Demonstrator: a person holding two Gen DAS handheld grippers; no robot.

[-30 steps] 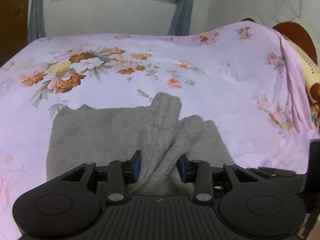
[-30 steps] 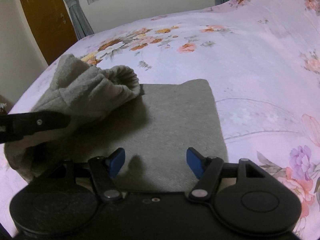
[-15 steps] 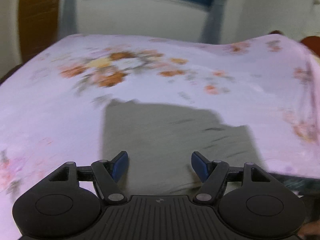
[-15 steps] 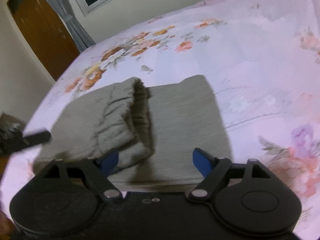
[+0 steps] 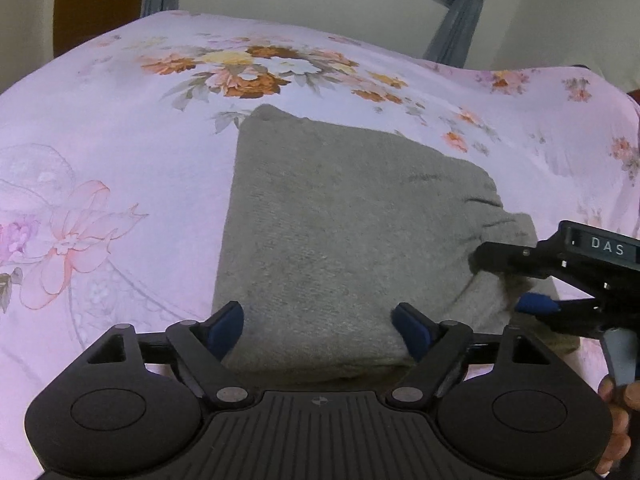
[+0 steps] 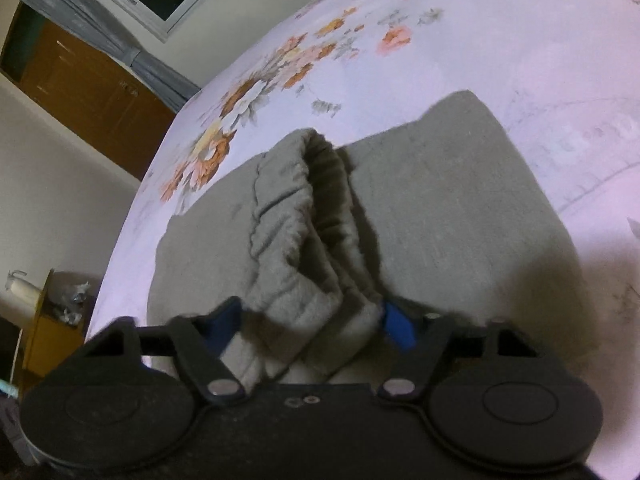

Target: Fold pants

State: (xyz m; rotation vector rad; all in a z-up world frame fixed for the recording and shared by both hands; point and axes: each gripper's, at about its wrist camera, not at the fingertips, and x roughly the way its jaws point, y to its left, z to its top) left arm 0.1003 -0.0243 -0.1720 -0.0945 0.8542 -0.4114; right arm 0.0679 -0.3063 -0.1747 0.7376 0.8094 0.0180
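Floral bedsheet [image 5: 120,152] w/ folded grey pants [image 5: 340,232], long axis away from camera; left gripper [image 5: 318,330] spread, right gripper [image 6: 310,322] closing round bunched cuff.

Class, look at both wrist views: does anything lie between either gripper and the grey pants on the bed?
Nothing visible does. The left gripper stands open right over the flat folded pants, with only bare cloth ahead. The right gripper has the bunched cuff end between its fingers, its jaws having just been closing. The flowered bedsheet around them carries nothing else.
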